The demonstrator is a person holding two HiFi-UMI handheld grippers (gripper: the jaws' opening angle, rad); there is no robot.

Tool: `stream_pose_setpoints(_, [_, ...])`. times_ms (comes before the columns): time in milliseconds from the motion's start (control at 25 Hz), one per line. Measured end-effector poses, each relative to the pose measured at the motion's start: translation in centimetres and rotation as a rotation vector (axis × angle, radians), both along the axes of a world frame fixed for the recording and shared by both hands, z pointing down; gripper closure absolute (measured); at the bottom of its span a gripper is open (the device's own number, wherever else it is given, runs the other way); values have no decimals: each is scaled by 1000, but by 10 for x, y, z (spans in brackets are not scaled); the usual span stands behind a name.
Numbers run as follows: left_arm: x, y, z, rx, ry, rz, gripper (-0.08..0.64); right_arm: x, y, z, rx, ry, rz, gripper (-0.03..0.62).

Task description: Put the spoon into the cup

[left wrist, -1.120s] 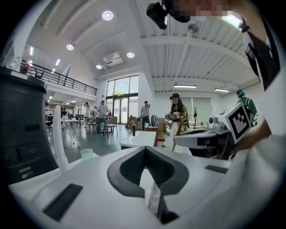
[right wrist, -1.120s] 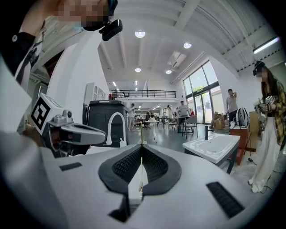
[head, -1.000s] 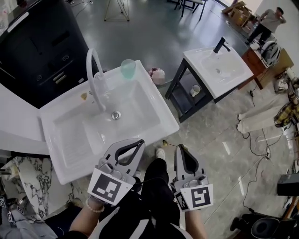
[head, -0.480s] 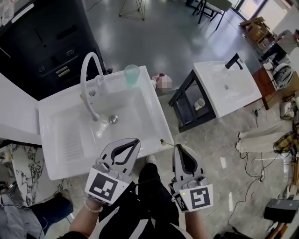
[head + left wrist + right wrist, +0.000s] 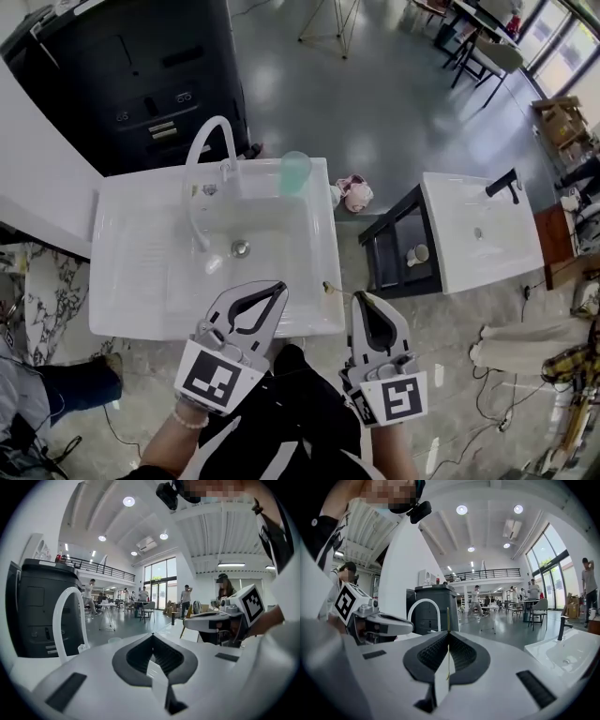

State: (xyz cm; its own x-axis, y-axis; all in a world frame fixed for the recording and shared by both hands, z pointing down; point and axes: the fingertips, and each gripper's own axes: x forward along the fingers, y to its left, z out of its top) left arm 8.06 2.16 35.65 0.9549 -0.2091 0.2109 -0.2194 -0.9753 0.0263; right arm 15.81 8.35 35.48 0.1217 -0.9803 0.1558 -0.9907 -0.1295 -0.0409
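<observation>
A pale green translucent cup stands on the back right rim of the white sink, beside the white faucet. My right gripper is shut on a thin gold spoon. The spoon juts left from the jaw tips, just off the sink's front right corner. In the right gripper view the spoon rises as a thin gold rod from between the closed jaws. My left gripper is shut with nothing in it and hovers over the sink's front rim. The cup shows faintly ahead in the left gripper view.
A second white sink with a black tap stands at the right on a black stand that holds a mug. A black cabinet is behind the faucet. A pink thing lies on the floor.
The view has swung, so the sink now lies square in front and the cup sits further right. Both grippers have stayed shut near the sink's front edge, the right still on the spoon.
</observation>
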Motion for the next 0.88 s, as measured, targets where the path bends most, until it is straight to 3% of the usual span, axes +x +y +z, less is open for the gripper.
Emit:
stream_pose_setpoints(480, [-4,-15,-8,10,10,-268,563,17,-40,-5,15,8,-250,584])
stream_pose_setpoints(880, [-5,-6,-9,17,-14,-356,563,13,-51,-2,16,-5,-367,584])
